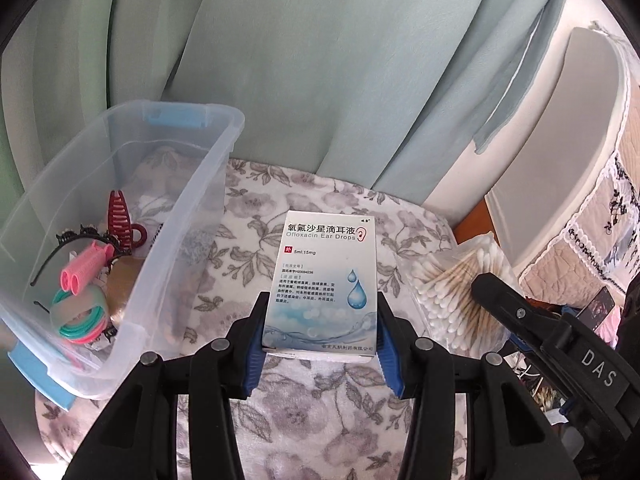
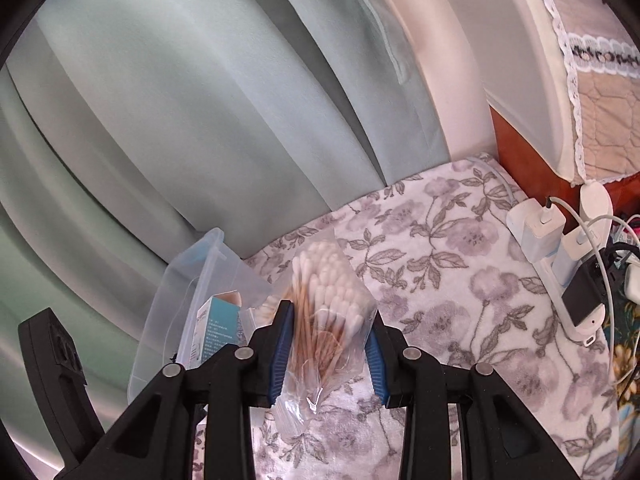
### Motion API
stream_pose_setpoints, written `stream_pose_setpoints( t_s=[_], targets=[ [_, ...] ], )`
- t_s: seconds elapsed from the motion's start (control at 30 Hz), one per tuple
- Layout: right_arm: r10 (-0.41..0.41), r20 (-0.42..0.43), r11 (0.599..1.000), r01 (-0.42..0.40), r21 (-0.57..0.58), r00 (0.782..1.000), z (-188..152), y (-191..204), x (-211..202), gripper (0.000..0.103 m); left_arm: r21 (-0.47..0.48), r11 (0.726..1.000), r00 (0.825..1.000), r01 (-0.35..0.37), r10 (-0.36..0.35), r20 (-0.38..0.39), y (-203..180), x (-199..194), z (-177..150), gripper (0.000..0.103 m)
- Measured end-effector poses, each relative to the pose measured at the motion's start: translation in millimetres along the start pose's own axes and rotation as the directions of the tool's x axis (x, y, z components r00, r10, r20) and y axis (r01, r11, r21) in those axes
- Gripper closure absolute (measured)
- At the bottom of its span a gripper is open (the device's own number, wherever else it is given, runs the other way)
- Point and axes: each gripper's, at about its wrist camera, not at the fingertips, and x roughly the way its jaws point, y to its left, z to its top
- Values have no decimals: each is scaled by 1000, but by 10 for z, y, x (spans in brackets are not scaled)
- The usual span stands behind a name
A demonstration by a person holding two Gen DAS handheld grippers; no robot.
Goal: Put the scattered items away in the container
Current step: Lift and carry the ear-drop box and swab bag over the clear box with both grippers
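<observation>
Left gripper (image 1: 322, 312) was clamped on the ear drops box (image 1: 326, 280), held above the floral blanket (image 1: 320, 420) beside the clear bin (image 1: 120, 184). Right gripper (image 2: 328, 344) was clamped on the cotton swab bag (image 2: 324, 300), lifted near the bin.

Home bedroom: floral blanket (image 2: 460, 280), green curtains (image 1: 320, 80), lace-trimmed quilted cover (image 1: 600, 208), chargers (image 2: 540, 232).

You work over a floral blanket (image 1: 304, 400) covering the surface. On it sits the clear plastic container (image 1: 192, 200), and along its right edge a power strip (image 2: 568, 280) with chargers.
</observation>
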Motion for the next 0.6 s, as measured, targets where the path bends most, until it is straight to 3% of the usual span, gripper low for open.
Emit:
stream_pose_setpoints(
  t_s=[0.6],
  targets=[
    [110, 134, 981, -86, -172, 985, -7, 1045, -582, 66, 14, 1000, 981, -9, 6, 196, 329, -888, 192, 53]
  ],
)
